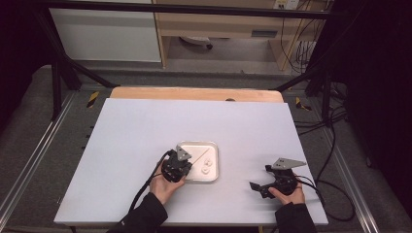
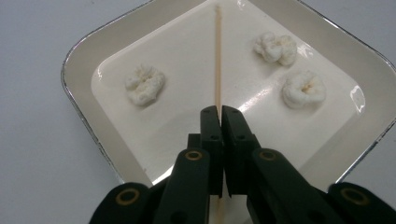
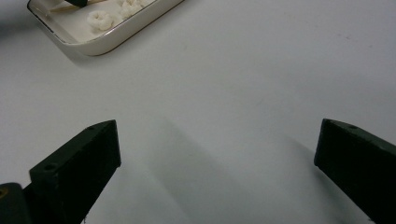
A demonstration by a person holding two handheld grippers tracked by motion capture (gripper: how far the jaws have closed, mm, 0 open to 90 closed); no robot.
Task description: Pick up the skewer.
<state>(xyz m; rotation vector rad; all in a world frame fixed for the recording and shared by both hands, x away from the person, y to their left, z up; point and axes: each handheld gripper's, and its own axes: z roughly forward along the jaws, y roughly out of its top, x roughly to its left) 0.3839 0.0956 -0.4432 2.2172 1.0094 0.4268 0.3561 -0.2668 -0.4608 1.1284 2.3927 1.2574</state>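
The left gripper is pinching a skewer lying in the tray, among three dough lumps. The right gripper is hovering spread over bare table, well apart from the tray's rim.

High cam sat above the table's near edge, facing fwd/down. Left gripper cam looked close into the tray. Right gripper cam faced low across tabletop; tray shared.
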